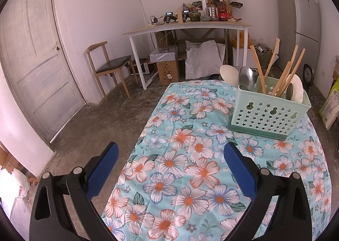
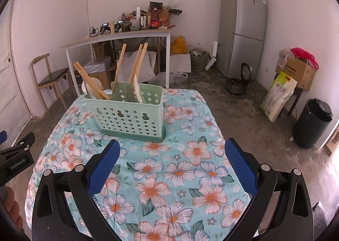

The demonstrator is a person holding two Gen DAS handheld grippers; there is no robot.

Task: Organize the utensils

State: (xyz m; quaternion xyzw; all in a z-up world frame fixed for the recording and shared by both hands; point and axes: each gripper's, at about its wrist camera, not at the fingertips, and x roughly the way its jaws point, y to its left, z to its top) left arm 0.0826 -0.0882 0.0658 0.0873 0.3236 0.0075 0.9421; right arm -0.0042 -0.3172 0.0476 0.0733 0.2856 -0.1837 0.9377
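A floral tablecloth (image 2: 180,177) covers the table; toward its far edge the mint utensil caddy (image 2: 131,118) holds chopsticks (image 2: 135,65) and spoons (image 1: 246,77) upright. Left gripper (image 1: 170,172) and right gripper (image 2: 172,172) gape wide, empty, apparently finished.

Near half of the floral tablecloth (image 2: 169,177) is bare; both grippers hover over it w/ jaws spread, nothing btwn the pads. Only obstacle on the table: green utensil caddy (image 2: 129,118) toward the far edge. Chopsticks (image 2: 137,60) lean out above its rim at angles, so access from above is partly blocked; spoons (image 1: 245,77) fill one end.
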